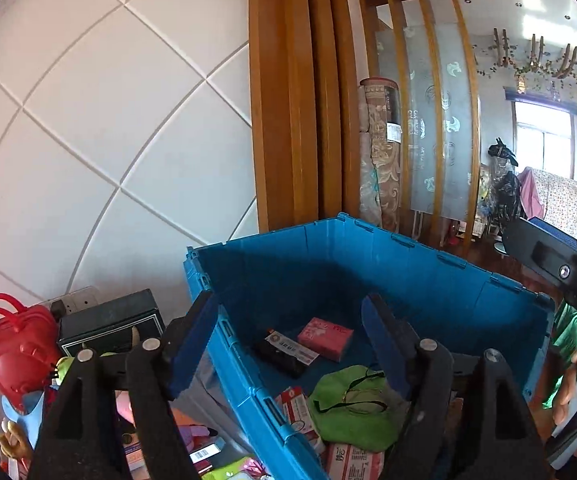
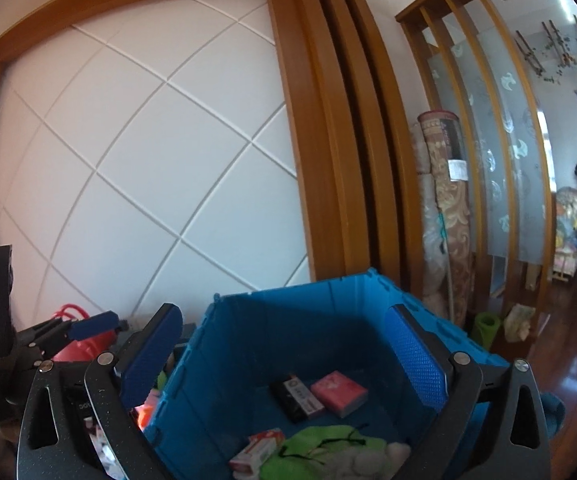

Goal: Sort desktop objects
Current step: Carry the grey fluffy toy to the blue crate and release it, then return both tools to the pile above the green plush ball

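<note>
Holding nothing: left gripper (image 1: 290, 340) and right gripper (image 2: 284, 360), jaws wide, above blue crate (image 1: 428, 276); inside crate, pink box (image 1: 324, 338), green bag (image 1: 352, 408).

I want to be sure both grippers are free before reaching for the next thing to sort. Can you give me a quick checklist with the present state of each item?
1. Left gripper empty, jaws apart: ok.
2. Right gripper empty, jaws wide: ok.
3. Blue crate open, with room left on its floor: ok.
4. Pink packet, black box and green cloth lying inside the crate: ok.
5. Things still left outside the crate, such as the red toy bag: not ok.
6. Which outside item is easiest to reach: cannot tell.
</note>
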`<move>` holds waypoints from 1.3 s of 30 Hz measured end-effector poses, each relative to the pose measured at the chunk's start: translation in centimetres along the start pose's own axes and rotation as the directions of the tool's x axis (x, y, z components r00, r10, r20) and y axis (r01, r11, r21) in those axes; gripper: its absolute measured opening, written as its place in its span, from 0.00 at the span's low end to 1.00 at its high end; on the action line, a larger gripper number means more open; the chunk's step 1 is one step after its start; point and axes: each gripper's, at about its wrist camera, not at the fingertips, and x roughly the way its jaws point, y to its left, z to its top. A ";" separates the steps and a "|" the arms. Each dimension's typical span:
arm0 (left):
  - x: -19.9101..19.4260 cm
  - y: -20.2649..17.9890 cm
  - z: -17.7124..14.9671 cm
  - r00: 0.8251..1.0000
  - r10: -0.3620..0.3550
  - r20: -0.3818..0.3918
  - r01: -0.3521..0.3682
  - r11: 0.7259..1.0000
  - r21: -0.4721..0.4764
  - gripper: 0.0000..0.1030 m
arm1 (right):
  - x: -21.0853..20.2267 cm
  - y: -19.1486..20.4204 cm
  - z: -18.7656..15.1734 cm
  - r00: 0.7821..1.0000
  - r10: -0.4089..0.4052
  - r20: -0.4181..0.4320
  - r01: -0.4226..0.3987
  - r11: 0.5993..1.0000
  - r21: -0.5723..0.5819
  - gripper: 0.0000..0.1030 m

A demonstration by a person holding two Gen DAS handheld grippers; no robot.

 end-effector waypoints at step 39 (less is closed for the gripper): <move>-26.2 25.7 -27.8 0.821 0.512 -0.251 -0.555 0.819 -0.147 0.72 | 0.2 35.0 -20.2 0.702 0.523 -0.484 -0.636 0.766 -0.095 1.00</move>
